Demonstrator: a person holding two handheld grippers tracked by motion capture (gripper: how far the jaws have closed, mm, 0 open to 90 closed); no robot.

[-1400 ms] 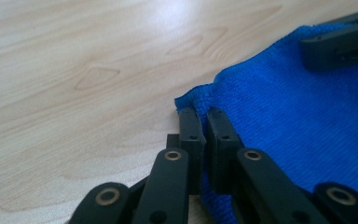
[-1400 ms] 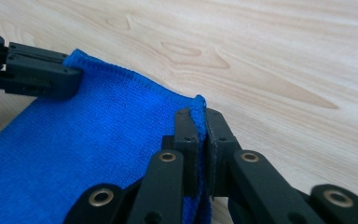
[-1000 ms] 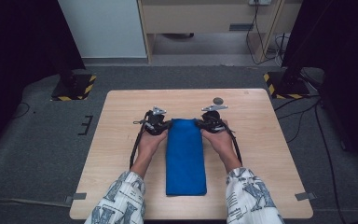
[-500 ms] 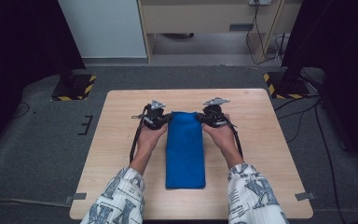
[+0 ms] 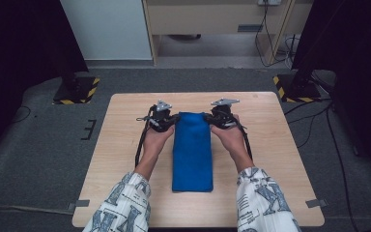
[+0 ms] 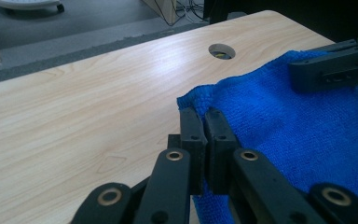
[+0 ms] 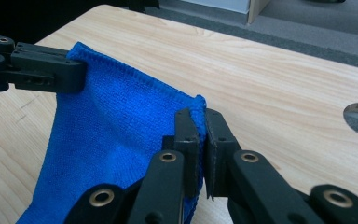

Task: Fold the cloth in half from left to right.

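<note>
Both far corners of blue towel point(image 5: 192, 150) pinched, left gripper point(image 5: 165, 121), right gripper point(image 5: 216, 119).

Wooden table point(image 5: 280, 159) with round hole point(image 6: 221, 50)

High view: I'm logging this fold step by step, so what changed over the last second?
Both grippers, left gripper and right gripper, shut on the far corners of the folded blue microfibre cloth, moved slightly away from the person, lifting that edge. The cloth's near end stayed flat on the light wooden table.

A bright blue cloth point(image 5: 192, 152) lies on pale wood-grain table point(image 5: 280, 159), flanked by white-and-blue patterned sleeves point(image 5: 121, 208).
</note>
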